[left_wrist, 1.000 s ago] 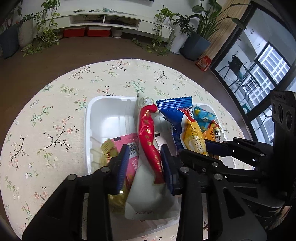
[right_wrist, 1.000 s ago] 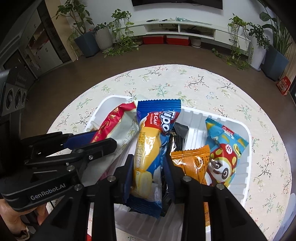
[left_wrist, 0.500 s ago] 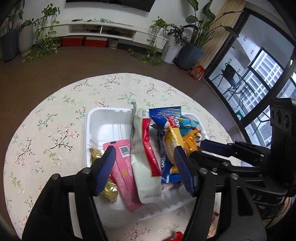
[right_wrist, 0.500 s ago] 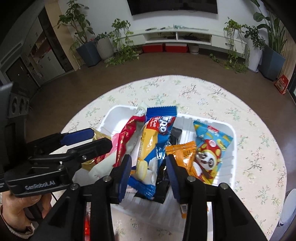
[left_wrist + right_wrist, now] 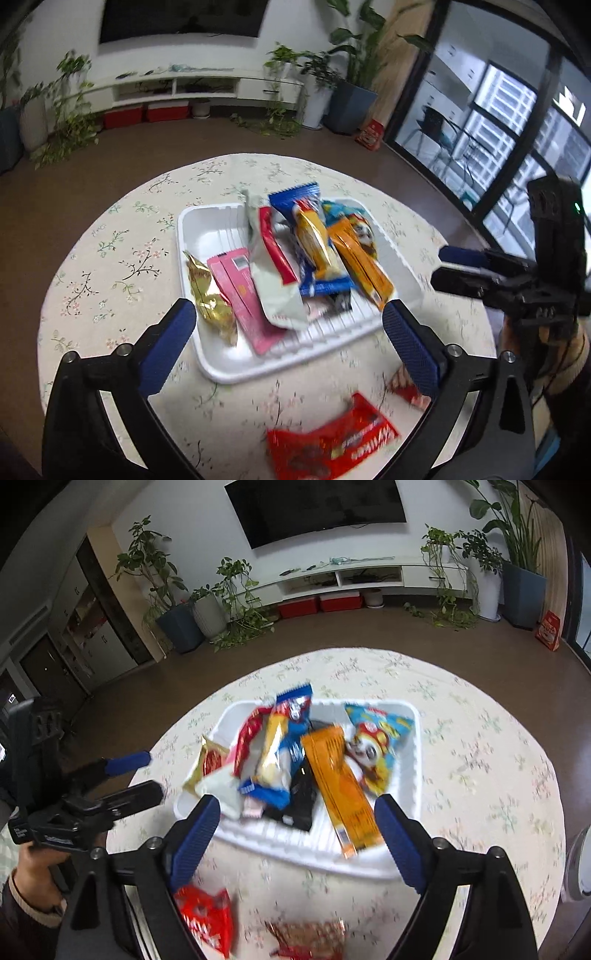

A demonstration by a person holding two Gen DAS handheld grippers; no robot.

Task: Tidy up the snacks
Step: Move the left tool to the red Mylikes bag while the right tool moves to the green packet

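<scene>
A white tray (image 5: 207, 225) (image 5: 417, 771) on the floral tablecloth holds several snacks side by side: a gold pack (image 5: 207, 291), a pink pack (image 5: 240, 291), a white-and-red pouch (image 5: 273, 273), a blue-and-yellow pack (image 5: 314, 247) (image 5: 280, 746), an orange pack (image 5: 360, 266) (image 5: 340, 782) and a panda bag (image 5: 376, 746). My left gripper (image 5: 286, 314) hangs above the tray's near edge, its jaws opening wide, pressing on nothing. My right gripper (image 5: 295, 805) hovers likewise, jaws opening and holding nothing.
Loose red packets lie on the cloth between me and the tray (image 5: 332, 446) (image 5: 406, 387) (image 5: 205, 919) (image 5: 306, 941). The round table's edge (image 5: 554, 812) curves close on all sides. A white object (image 5: 580, 867) sits at the right rim. Plants and a TV shelf stand far behind.
The left gripper let go of the white-and-red pouch, the right one of the blue-and-yellow pack. Both opened wide and drew back and up. Red packets came into view.
</scene>
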